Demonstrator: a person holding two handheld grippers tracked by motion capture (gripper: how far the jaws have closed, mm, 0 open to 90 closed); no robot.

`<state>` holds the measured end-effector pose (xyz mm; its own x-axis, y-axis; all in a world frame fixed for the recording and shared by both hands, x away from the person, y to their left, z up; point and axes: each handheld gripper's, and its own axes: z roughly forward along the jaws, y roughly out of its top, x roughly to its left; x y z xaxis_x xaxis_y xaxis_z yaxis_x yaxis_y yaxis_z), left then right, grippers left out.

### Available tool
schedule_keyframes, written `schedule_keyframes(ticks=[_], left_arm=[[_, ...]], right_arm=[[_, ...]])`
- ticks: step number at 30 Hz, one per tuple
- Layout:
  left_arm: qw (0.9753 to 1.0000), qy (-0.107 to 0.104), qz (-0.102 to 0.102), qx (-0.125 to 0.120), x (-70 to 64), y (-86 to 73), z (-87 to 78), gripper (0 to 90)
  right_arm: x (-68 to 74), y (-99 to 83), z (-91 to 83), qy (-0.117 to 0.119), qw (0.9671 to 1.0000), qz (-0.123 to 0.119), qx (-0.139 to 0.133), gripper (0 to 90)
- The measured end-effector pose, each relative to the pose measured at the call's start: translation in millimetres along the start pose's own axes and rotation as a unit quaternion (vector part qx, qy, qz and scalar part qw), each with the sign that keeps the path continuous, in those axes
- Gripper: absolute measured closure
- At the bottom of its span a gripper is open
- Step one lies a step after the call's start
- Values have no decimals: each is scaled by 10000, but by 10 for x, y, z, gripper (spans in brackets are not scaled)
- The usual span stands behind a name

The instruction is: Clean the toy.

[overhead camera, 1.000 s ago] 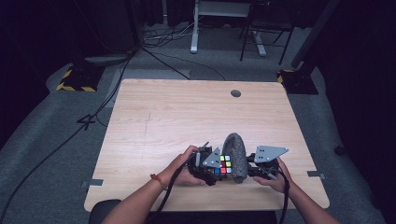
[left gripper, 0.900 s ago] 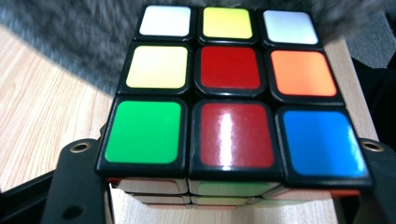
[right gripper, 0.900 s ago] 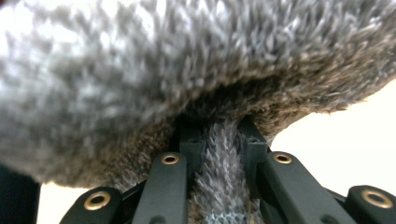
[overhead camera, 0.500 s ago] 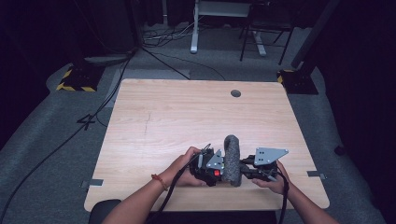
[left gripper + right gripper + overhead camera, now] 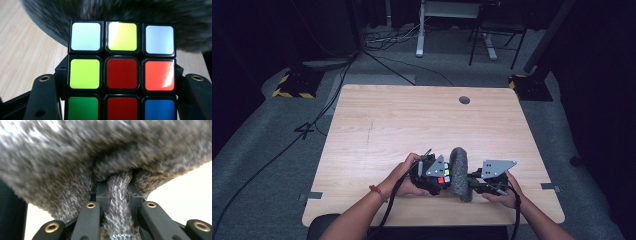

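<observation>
On the wooden table [image 5: 377, 135], near its front edge, stands a grey knitted sock [image 5: 459, 172] that serves as the marker here. Just left of the sock, touching it, is a Rubik's cube [image 5: 443, 176], clamped between the jaws of the left gripper [image 5: 432, 176]; in the left gripper view the cube [image 5: 121, 72] shows white, yellow, red, orange, green and blue tiles with the sock [image 5: 130, 12] right behind it. Just right of the sock, the right gripper [image 5: 477, 181] pinches a fold of its fabric [image 5: 117, 202] tightly between closed jaws.
</observation>
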<state>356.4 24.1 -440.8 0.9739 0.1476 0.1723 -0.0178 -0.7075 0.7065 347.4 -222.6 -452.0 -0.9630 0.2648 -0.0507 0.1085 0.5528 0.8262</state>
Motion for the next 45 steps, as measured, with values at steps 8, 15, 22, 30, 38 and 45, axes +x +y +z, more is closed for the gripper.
schedule_keyframes(ticks=[8, 15, 22, 30, 38, 45], left_arm=[[9998, -157, 62, -46, -65, 23, 21, 333], [9987, -56, -11, -509, -23, 51, -134, 333], [9979, -211, -39, -605, 5, 24, -137, 331], [9996, -57, 220, -182, -52, 11, -73, 321], [9972, -257, -31, -704, -21, 67, -136, 331], [9971, -140, 18, -748, 9, 74, -208, 331]], right_arm=[[-8, 92, 8, -276, 9996, 42, 12, 766], [-90, -19, 92, -218, 9988, 218, 385, 767], [-41, -10, 109, 157, 9992, 343, -96, 767], [14, 52, -11, 102, 9991, 284, -300, 768], [-14, 48, 43, -14, 9994, 275, -192, 769], [126, 29, 204, 112, 9997, -64, 191, 769]])
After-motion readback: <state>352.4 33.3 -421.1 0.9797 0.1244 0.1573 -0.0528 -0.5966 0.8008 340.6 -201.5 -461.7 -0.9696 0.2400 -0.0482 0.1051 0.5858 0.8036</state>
